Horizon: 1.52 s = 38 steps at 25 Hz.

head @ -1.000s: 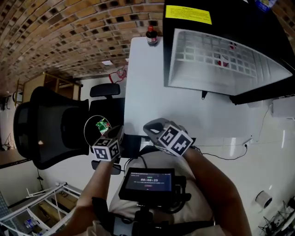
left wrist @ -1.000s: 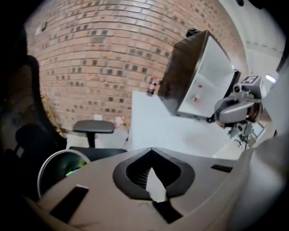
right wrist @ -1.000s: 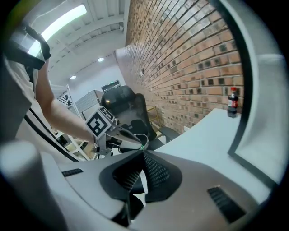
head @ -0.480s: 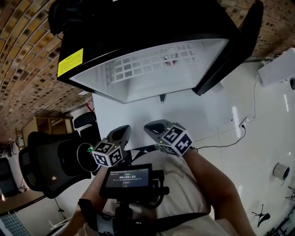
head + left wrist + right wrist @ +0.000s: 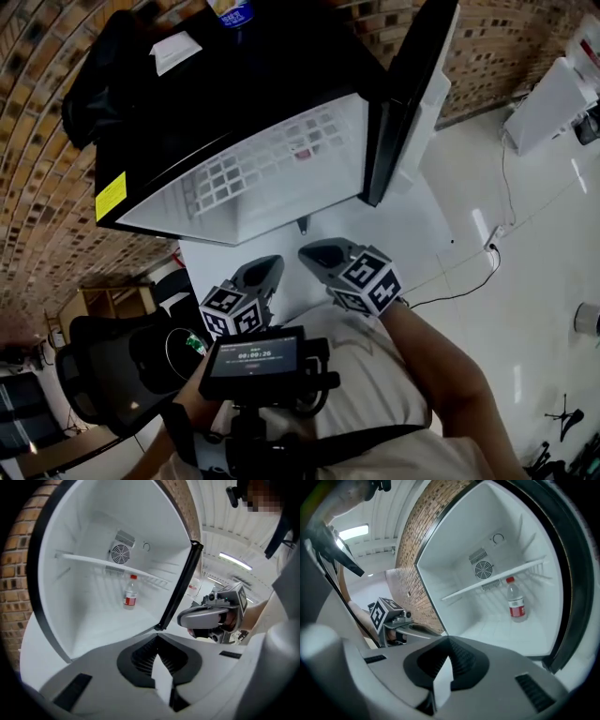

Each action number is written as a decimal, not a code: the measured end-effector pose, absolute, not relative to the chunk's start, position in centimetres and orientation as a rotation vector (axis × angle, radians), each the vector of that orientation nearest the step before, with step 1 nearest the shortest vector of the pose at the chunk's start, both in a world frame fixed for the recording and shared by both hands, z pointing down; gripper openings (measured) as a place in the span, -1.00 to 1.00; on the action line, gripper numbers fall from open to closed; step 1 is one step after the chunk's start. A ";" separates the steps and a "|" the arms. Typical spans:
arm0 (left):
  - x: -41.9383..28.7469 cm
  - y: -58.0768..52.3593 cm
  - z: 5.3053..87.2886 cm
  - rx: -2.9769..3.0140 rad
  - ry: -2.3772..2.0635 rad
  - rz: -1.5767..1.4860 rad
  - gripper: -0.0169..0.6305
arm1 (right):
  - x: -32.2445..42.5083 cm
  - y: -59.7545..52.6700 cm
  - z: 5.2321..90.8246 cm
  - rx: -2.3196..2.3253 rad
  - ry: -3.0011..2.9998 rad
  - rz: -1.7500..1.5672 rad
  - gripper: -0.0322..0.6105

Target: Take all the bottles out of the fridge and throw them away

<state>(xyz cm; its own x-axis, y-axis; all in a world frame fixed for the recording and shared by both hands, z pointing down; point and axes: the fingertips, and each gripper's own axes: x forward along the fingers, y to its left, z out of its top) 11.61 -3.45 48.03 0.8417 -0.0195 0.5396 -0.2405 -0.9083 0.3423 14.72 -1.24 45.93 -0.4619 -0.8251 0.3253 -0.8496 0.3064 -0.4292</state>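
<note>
A small black fridge (image 5: pixel 141 122) stands open, its door (image 5: pixel 405 103) swung to the right. One clear bottle (image 5: pixel 131 592) with a red cap and red label stands upright on the white fridge floor under the wire shelf (image 5: pixel 492 581); it also shows in the right gripper view (image 5: pixel 516 603) and faintly through the shelf as the bottle (image 5: pixel 300 150) in the head view. My left gripper (image 5: pixel 267 272) and right gripper (image 5: pixel 319 255) are held side by side in front of the opening, well short of the bottle. Both are shut and empty.
A black mesh chair (image 5: pixel 103 375) and a round black bin (image 5: pixel 183 349) sit at the lower left. A white surface (image 5: pixel 412 234) lies below the fridge. A blue-capped item (image 5: pixel 234 11) and a white sheet (image 5: pixel 176 52) rest on the fridge top. A cable (image 5: pixel 469 272) runs along the floor at right.
The view has swung from the chair and bin round to the open fridge. Both grippers have come up and forward toward the opening, and both have stayed shut.
</note>
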 end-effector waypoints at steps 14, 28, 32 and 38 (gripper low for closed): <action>11.2 -1.1 47.2 2.659 -0.134 0.766 -0.91 | 14.0 0.6 45.3 1.623 -2.494 0.792 -0.89; 9.7 -0.9 46.5 2.671 -0.142 0.679 -0.91 | 12.5 1.1 45.0 1.641 -2.505 0.789 -0.89; 9.9 -1.8 45.2 2.689 -0.156 0.595 -0.92 | 12.6 0.9 44.3 1.661 -2.518 0.752 -0.89; 10.4 -2.0 45.4 2.693 -0.181 0.563 -0.91 | 13.4 1.3 44.7 1.680 -2.495 0.767 -0.89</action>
<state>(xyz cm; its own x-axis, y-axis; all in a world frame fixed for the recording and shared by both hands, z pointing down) 10.45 -1.95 45.39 0.9114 -0.0472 0.4088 -0.2002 -0.9188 0.3403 13.39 1.28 44.67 -0.4137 -0.8605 0.2972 -0.8789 0.2923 -0.3770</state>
